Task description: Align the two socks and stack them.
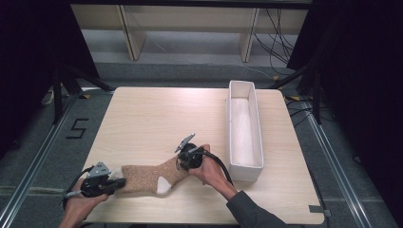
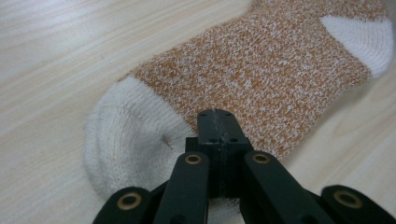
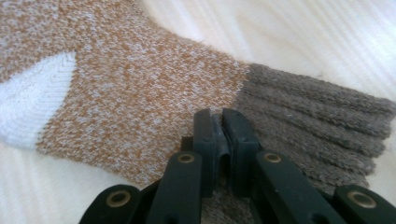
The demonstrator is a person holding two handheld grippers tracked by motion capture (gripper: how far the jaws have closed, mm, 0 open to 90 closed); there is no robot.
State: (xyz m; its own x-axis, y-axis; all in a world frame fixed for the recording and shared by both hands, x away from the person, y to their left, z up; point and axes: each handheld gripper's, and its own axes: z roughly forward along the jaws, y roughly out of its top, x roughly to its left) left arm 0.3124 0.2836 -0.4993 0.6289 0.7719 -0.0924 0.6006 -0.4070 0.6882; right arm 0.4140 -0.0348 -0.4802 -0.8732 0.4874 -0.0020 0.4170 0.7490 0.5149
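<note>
Tongs first: left tongs [image 2: 215,122] clenched on the cream toe end of a sock [image 2: 261,79], jaws pressed together with the knit bunched under their tips in the left gripper view. Right tongs [image 3: 220,122] also clenched on the sock [image 3: 140,98], jaws nearly meeting where the orange-flecked leg joins the grey-brown ribbed cuff [image 3: 313,116]; a fold of cuff fabric sits between them. High view: left tongs [image 1: 118,182] at the sock's left end, right tongs [image 1: 183,161] at its upper right end, each held in a hand, left hand [image 1: 78,202] and right hand [image 1: 209,168] coming in from the bottom edge, dark sleeve on the right forearm. Sock [image 1: 147,178] lies flat on the pale wooden surface [image 1: 157,118] near its front edge, stretched between the two tongs, foot pointing left, leg angled up to the right, white heel patch [image 1: 164,185] at the bend. White oblong bin [image 1: 244,130] stands on the surface's right side, long axis running away from the person, just beside the right hand. Floor at left carries a black "5" marking [image 1: 77,128].
</note>
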